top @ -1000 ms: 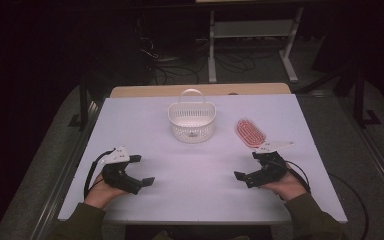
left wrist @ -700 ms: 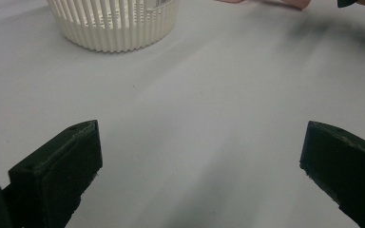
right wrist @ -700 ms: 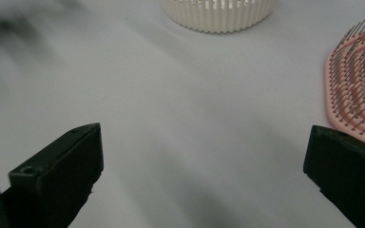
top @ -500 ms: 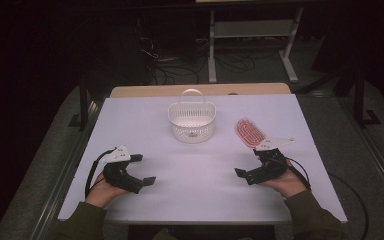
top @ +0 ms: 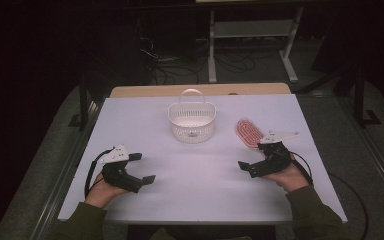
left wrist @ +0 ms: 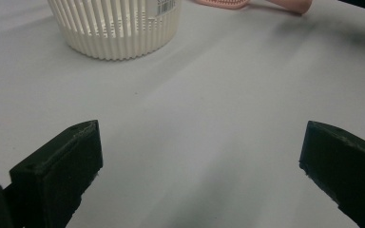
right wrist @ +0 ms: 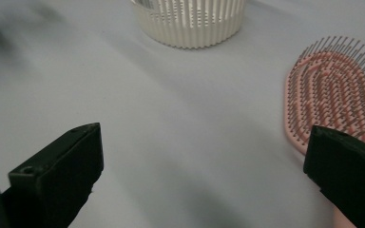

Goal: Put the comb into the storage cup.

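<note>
Hairbrush (right wrist: 330,90), right of the basket (top: 192,120): light, rigid, slippery plastic; grip its handle. Right gripper (top: 256,158) jaws apart, empty.

Left gripper (top: 141,167) low over table, fingers spread wide, right gripper (top: 252,157) likewise gaping

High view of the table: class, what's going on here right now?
A person holds a gripper in each hand over a white table. The left gripper and right gripper are both open and hold nothing. The right one sits next to a pink brush, lying bristles up. A white basket stands at the middle, farther back. Nothing has been picked up.
</note>
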The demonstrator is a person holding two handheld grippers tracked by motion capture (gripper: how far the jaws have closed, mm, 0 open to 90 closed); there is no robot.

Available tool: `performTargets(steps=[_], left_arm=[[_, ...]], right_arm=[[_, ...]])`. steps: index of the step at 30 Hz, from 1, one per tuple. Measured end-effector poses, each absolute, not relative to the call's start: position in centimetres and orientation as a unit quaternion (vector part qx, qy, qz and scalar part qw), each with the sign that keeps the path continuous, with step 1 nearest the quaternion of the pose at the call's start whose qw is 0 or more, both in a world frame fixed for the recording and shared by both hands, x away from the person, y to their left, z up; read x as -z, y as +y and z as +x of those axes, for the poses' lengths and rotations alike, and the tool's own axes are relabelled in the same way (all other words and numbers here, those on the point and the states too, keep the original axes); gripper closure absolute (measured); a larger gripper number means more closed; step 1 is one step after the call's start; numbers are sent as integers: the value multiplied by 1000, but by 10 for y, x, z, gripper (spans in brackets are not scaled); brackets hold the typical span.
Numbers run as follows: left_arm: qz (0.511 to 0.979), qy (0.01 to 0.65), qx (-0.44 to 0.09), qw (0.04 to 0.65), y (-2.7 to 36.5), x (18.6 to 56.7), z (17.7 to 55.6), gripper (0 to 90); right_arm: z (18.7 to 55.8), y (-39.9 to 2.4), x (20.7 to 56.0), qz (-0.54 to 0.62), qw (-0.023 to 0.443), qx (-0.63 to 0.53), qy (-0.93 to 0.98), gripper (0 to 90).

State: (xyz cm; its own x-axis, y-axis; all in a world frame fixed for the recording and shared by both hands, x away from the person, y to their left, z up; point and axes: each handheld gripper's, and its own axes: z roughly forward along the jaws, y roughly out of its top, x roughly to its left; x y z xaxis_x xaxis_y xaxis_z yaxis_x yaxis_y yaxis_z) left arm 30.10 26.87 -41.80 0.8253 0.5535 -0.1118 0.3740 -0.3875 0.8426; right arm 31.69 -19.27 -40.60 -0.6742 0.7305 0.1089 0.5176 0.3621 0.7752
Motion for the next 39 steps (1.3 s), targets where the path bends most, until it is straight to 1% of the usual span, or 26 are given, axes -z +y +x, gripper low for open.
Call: performTargets(steps=[12, 18, 39], left_arm=[[834, 277, -91, 468, 267, 422, 299, 2], [834, 279, -90, 468, 267, 422, 300, 2], [831, 280, -93, 472, 268, 421, 302, 2]], right_arm=[[323, -200, 401, 385, 132, -412, 815, 0], [328, -203, 400, 394, 127, -410, 813, 0], [349, -219, 389, 419, 147, -400, 802, 0]])
